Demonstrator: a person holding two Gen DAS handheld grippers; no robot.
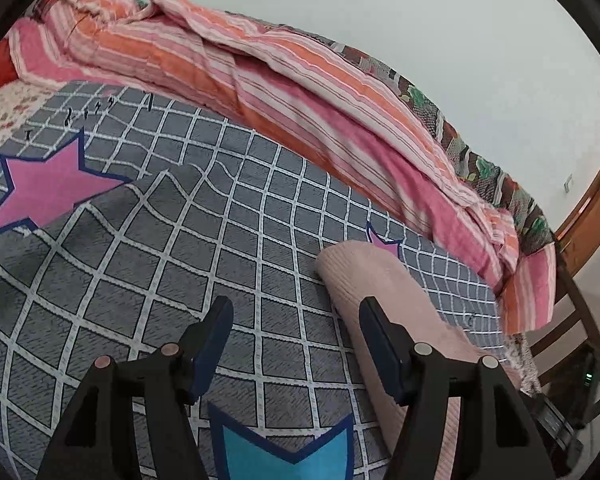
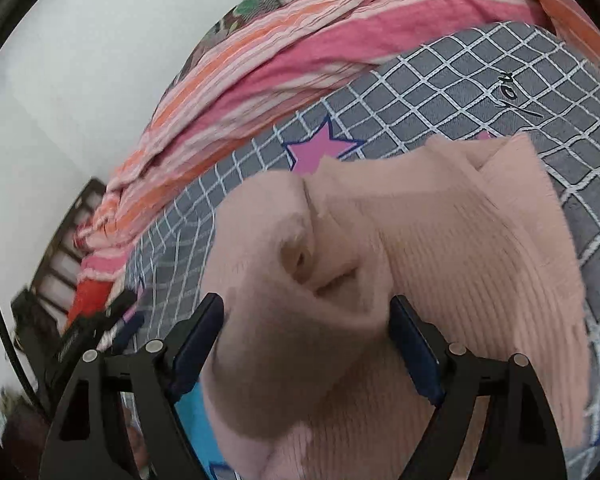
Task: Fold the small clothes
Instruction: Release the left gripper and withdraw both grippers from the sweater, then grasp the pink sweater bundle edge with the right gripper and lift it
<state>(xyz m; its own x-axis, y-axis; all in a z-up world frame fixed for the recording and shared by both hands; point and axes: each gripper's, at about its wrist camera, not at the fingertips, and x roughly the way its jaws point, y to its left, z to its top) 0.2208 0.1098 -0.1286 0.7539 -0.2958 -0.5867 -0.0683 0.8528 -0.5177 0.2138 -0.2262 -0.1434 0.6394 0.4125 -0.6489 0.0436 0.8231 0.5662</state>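
Left gripper (image 1: 296, 314): jaws spread apart over the grey checked bedsheet (image 1: 148, 264), grasping nothing.
Right gripper (image 2: 306, 316): jaws parted, bunched fabric between them; contact unclear.
Pink ribbed garment (image 2: 440, 248): centre and lower right of right view.
Striped quilt (image 1: 236, 68): upper frame.

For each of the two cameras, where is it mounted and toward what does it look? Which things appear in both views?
Left wrist: sits on the left claw, looks along its open fingers over the grey checked bedsheet; the pink knit garment lies beside the right finger.
Right wrist: sits on the right claw, looks down at the pink knit garment, bunched between its open fingers.
Shared: the garment, the sheet, the striped blanket, the white wall.
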